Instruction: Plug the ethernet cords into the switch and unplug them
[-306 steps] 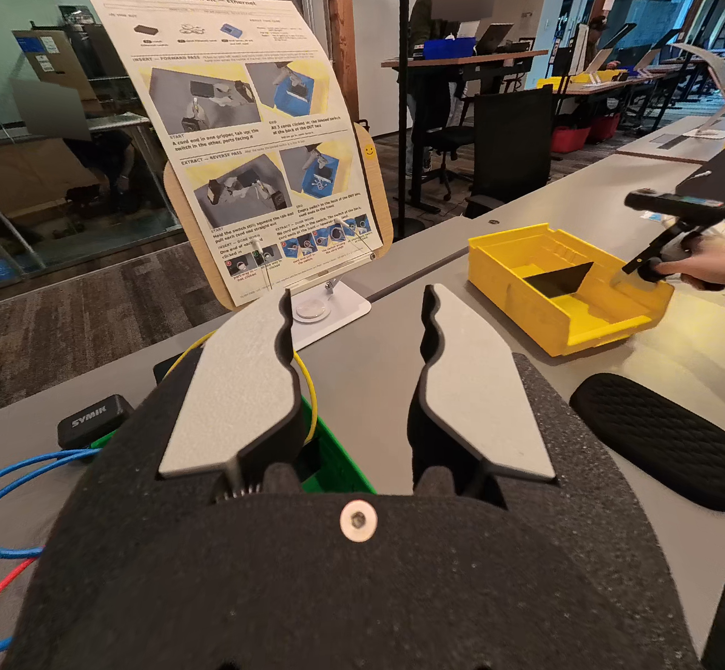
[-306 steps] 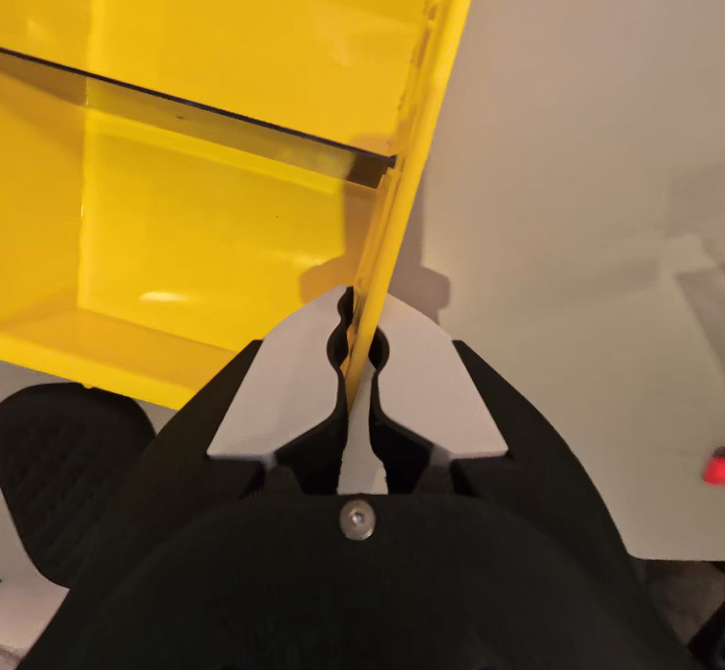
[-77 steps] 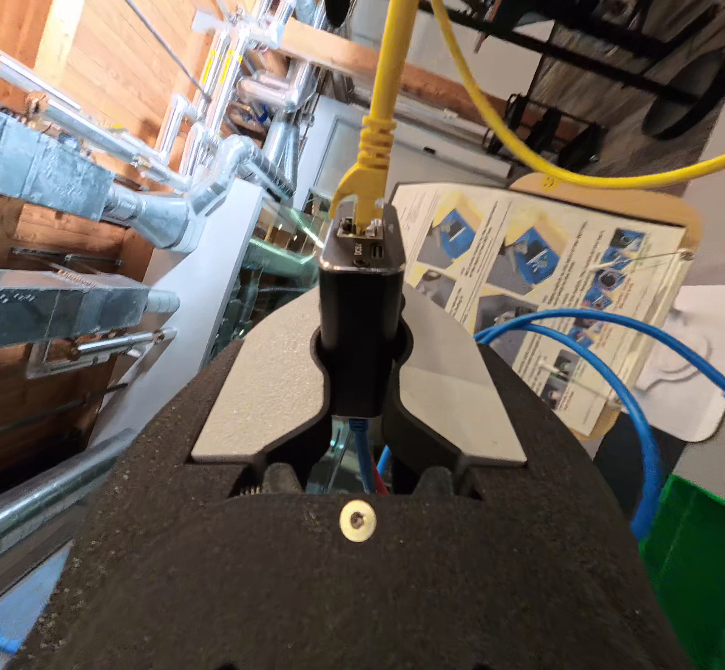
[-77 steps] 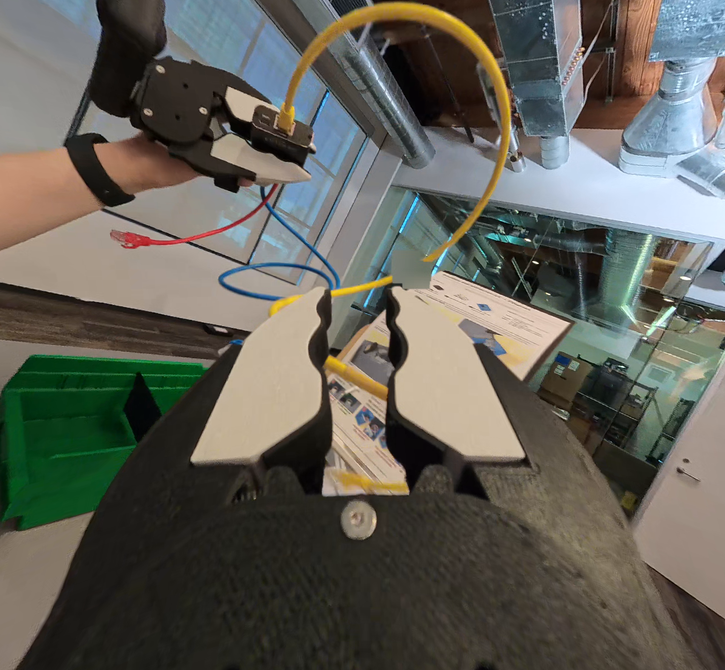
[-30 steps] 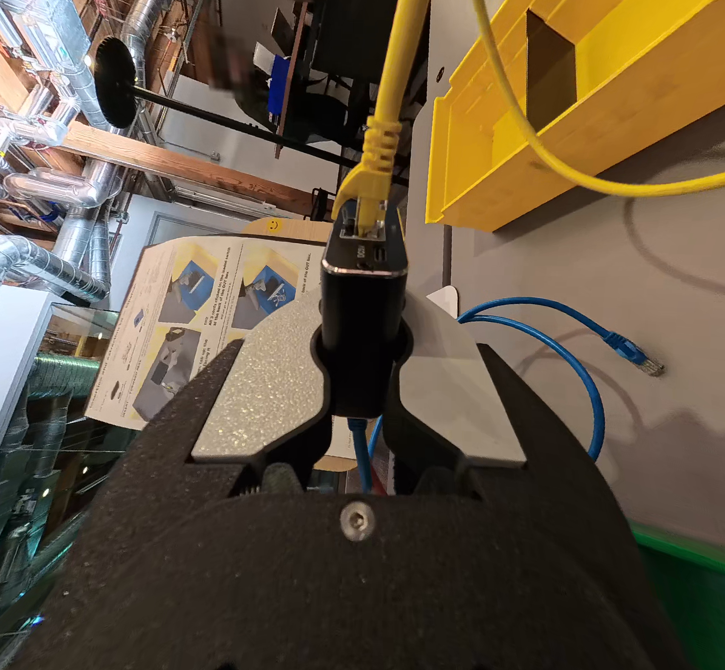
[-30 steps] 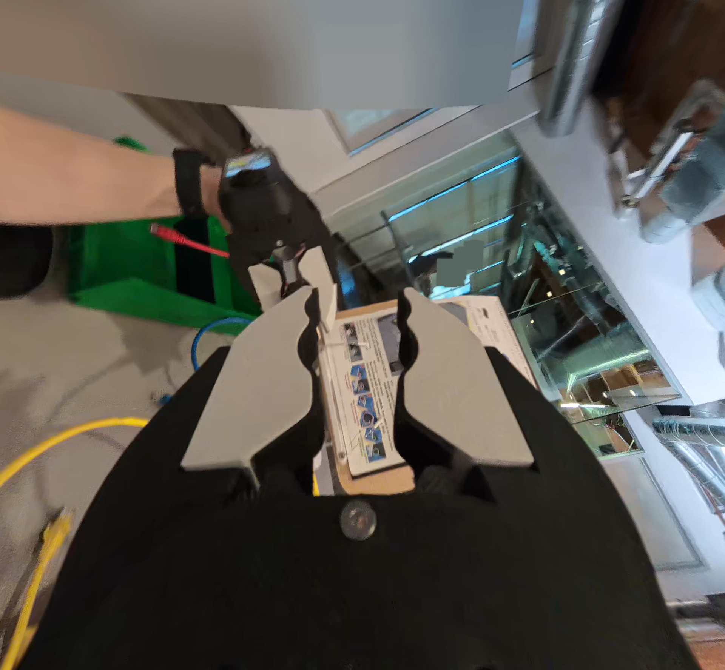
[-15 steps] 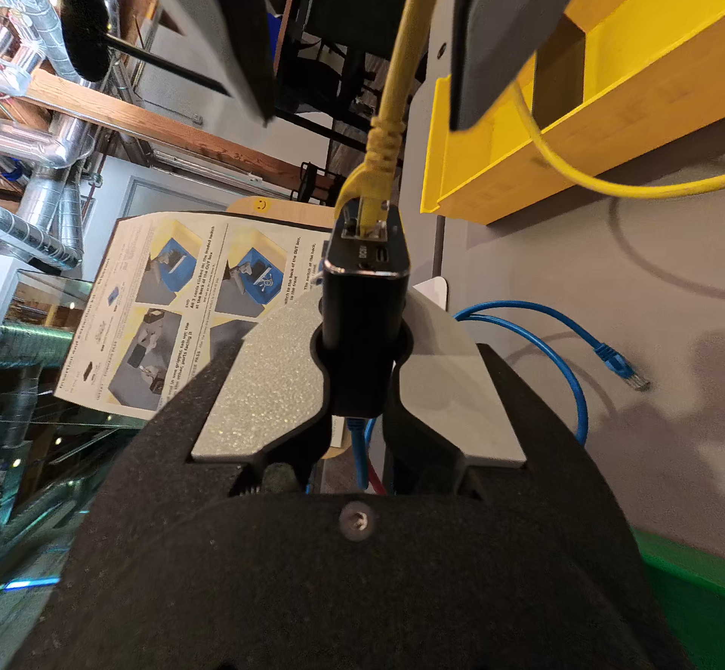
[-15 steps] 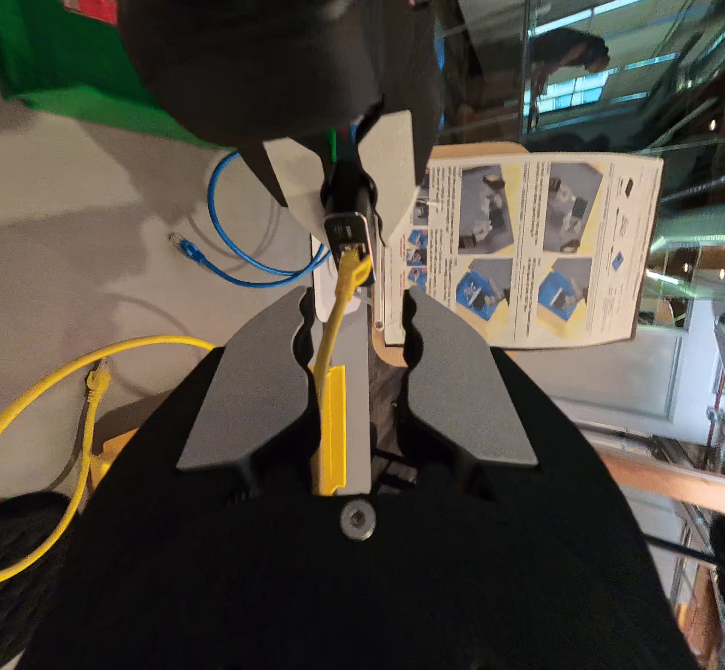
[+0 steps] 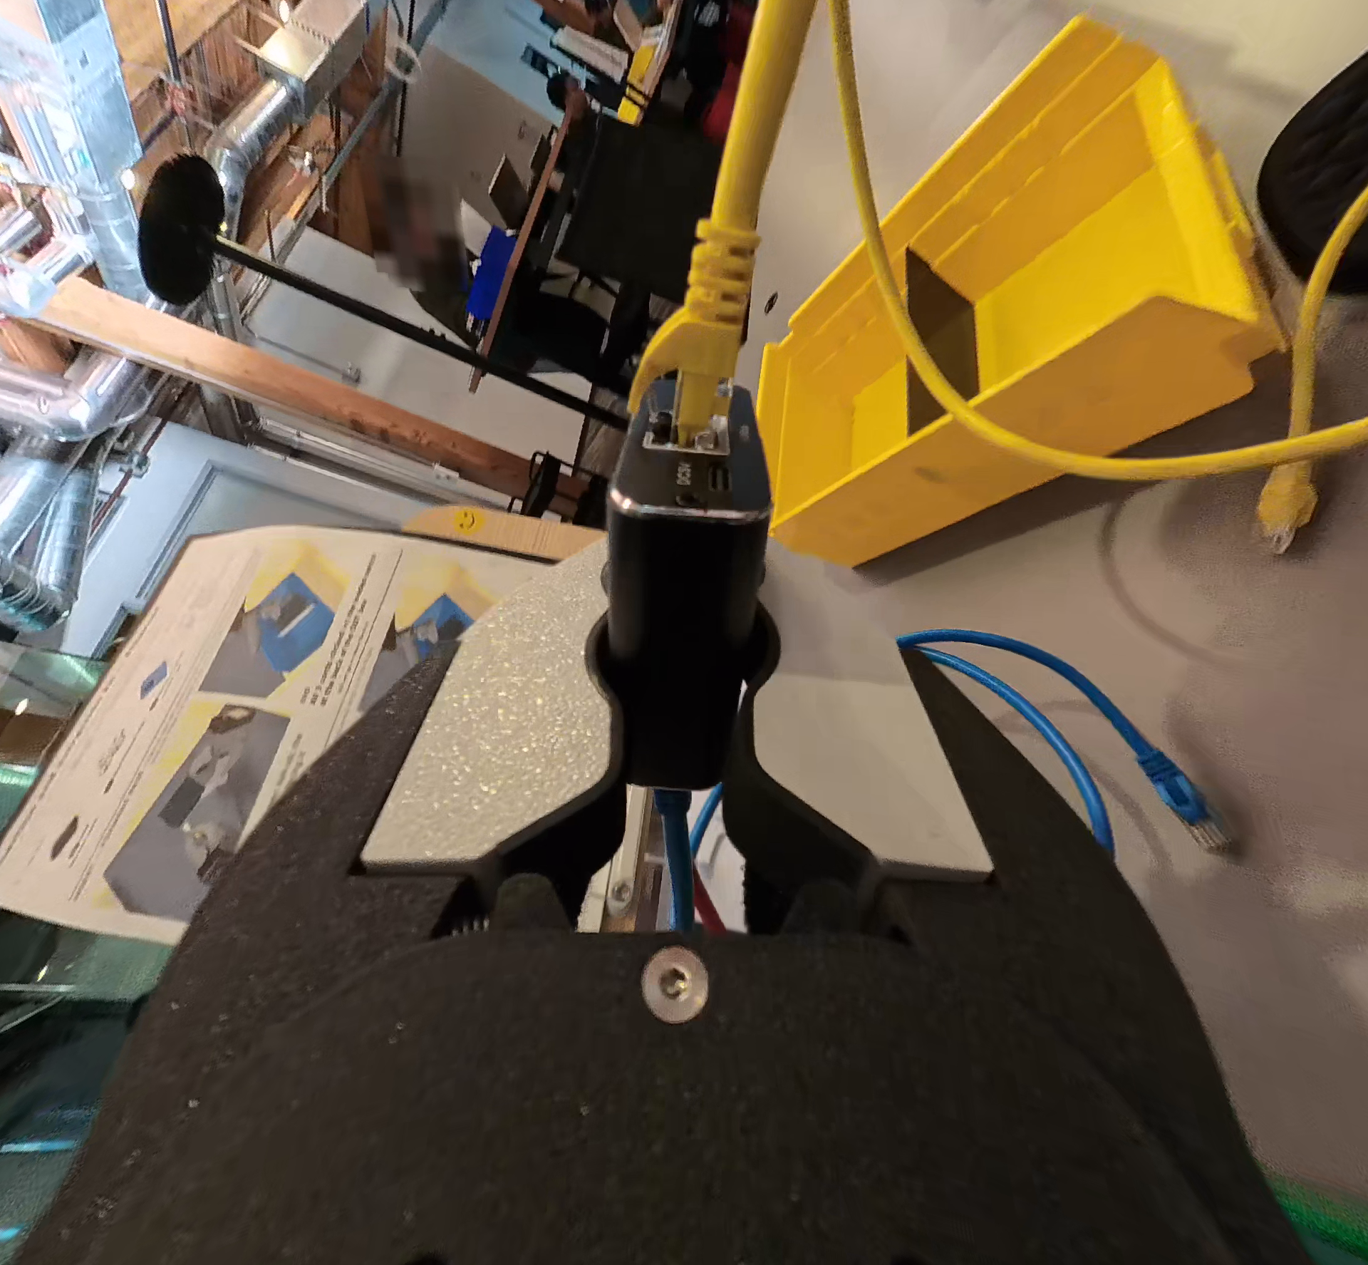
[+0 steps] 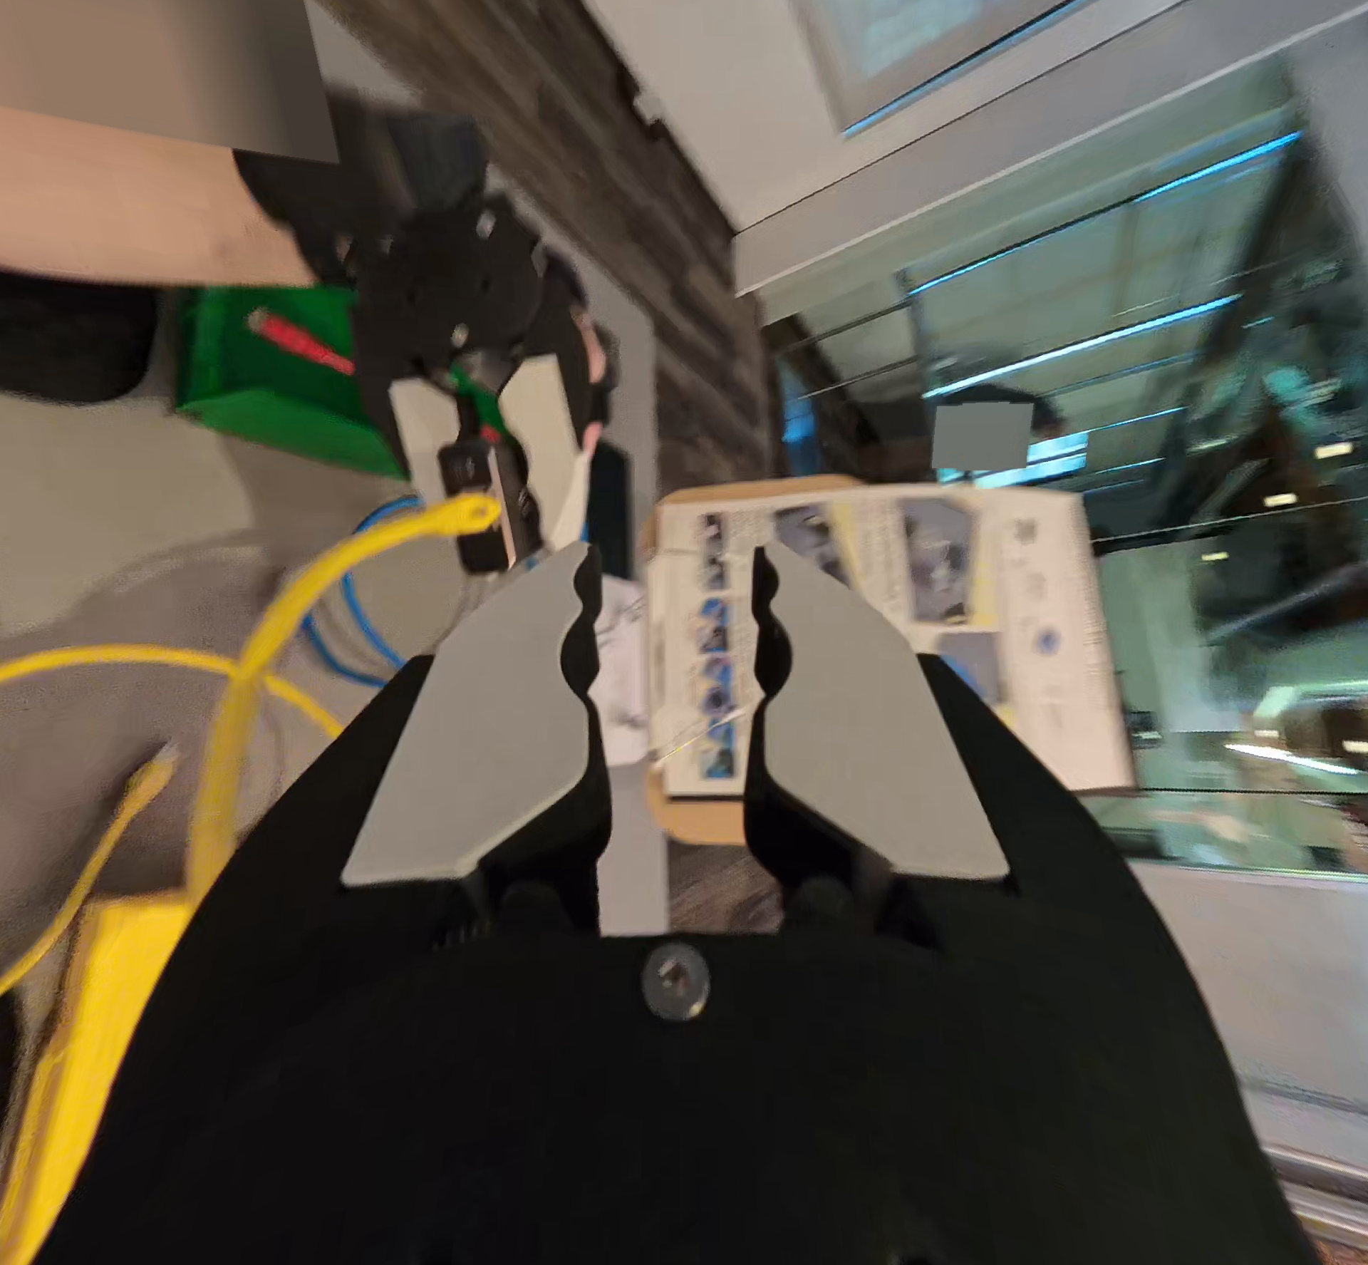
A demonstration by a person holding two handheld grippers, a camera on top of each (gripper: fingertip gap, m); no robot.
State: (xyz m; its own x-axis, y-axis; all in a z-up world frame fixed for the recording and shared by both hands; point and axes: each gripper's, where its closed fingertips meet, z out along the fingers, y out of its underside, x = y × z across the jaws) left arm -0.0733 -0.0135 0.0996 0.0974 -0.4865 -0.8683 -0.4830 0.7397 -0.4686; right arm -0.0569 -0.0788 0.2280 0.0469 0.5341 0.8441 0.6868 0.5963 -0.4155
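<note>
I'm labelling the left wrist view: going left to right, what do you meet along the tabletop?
Instruction board → switch in the left gripper → yellow bin → loose yellow cord plug.

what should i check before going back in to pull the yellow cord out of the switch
1. Switch clamped firm in the left gripper: ok.
2. Yellow cord seated in its port, boot exposed for a grasp: ok.
3. Right gripper open and empty: ok.
4. Right gripper lined up on the plug: not ok, the plug sits up and to the left of its fingers in the right wrist view.
5. Latch tab side reachable for a squeeze: cannot tell.
6. Slack in the yellow cord, its free end lying on the table by the yellow bin: ok.
</note>
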